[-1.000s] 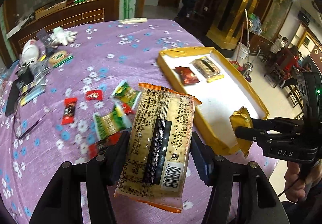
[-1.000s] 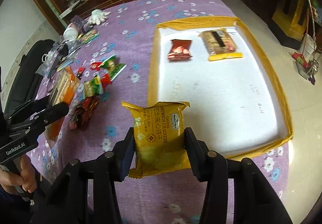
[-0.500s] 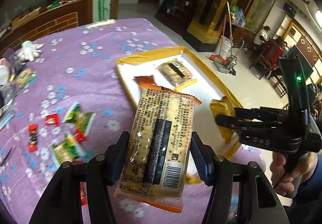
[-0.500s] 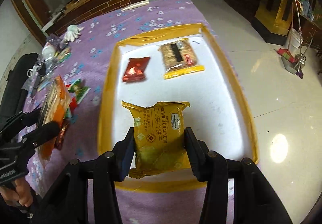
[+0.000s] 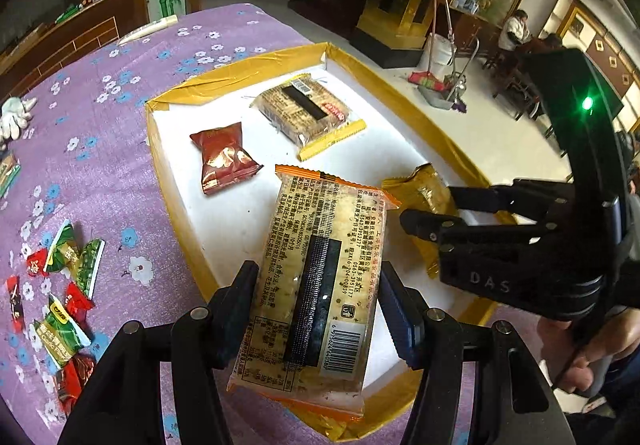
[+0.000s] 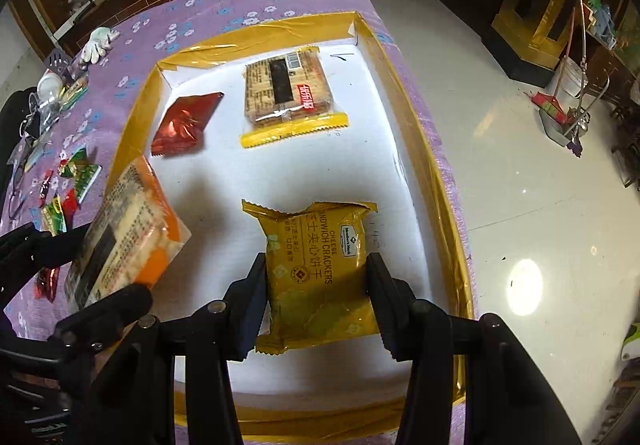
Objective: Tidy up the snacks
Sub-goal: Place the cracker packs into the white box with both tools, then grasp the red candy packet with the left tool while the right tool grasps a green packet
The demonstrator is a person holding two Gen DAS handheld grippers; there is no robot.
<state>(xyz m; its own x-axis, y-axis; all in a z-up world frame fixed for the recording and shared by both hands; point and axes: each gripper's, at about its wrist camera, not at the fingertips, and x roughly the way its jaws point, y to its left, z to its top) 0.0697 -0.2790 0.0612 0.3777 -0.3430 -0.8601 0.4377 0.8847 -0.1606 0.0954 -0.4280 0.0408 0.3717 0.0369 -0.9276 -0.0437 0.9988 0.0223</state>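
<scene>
A: Snacks first, from the left wrist view: the left claw (image 5: 316, 309) is clamped on a long cracker pack (image 5: 320, 277), held above the near end of the yellow-rimmed tray (image 5: 156, 149). A red foil packet (image 5: 222, 157) and another biscuit pack (image 5: 306, 113) already lie inside; small candies (image 5: 68, 285) are still loose on the purple counter (image 5: 100, 93).

B: How does it handle?

A: Light, I judge, with slick film and brittle crackers, so grip across the long edges, gently.

B: And the right wrist view?

A: The right claw (image 6: 316, 297) pinches a yellow cheese sandwich cracker pack (image 6: 320, 269) by its sides, over the tray's white floor. Puffy wrapper, crushable; a mid-body hold suits it.
</scene>
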